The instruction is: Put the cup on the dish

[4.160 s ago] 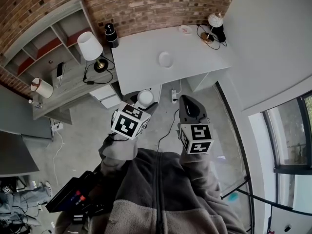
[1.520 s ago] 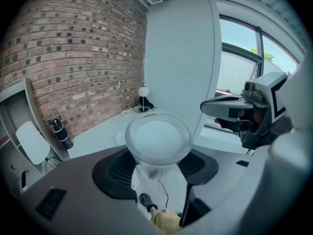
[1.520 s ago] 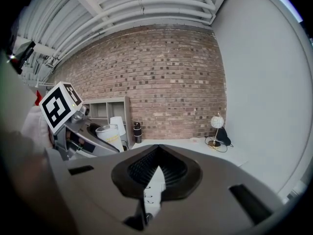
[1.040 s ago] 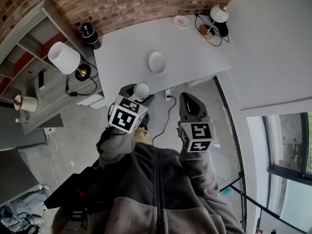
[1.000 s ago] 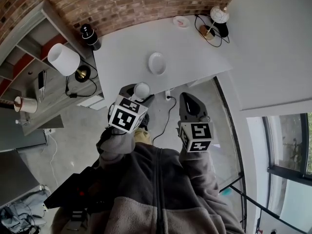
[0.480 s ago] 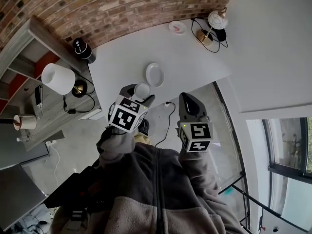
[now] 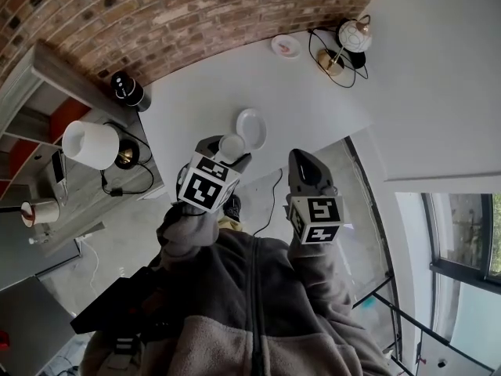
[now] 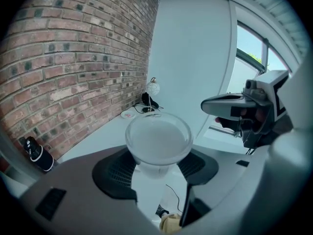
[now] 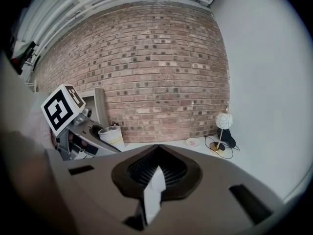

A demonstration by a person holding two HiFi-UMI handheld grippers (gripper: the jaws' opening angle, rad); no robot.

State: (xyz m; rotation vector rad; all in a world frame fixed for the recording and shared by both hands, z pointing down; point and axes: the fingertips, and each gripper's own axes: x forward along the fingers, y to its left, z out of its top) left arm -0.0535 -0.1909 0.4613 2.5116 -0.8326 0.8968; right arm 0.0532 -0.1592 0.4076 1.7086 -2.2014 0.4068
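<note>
A white dish (image 7: 254, 125) lies on the white table (image 7: 313, 92) near its front edge. My left gripper (image 7: 229, 152) is shut on a translucent white cup (image 7: 232, 144), upright, held just at the dish's near-left rim. In the left gripper view the cup (image 8: 159, 140) fills the space between the jaws and hides the dish. My right gripper (image 7: 302, 161) hangs off the table's front edge, shut with nothing in it; its jaws (image 9: 156, 173) meet in the right gripper view, where the cup (image 9: 112, 135) shows at left.
A globe lamp (image 7: 352, 37) with a black cable and a small pink saucer (image 7: 286, 46) stand at the table's far right by the brick wall. A black speaker (image 7: 127, 91) sits at the far left corner. A lampshade (image 7: 90, 144) and shelves lie left of the table.
The table has drawn closer. The left gripper with the cup has gone from in front of the table's edge to the dish's near rim. The right gripper stays where it was.
</note>
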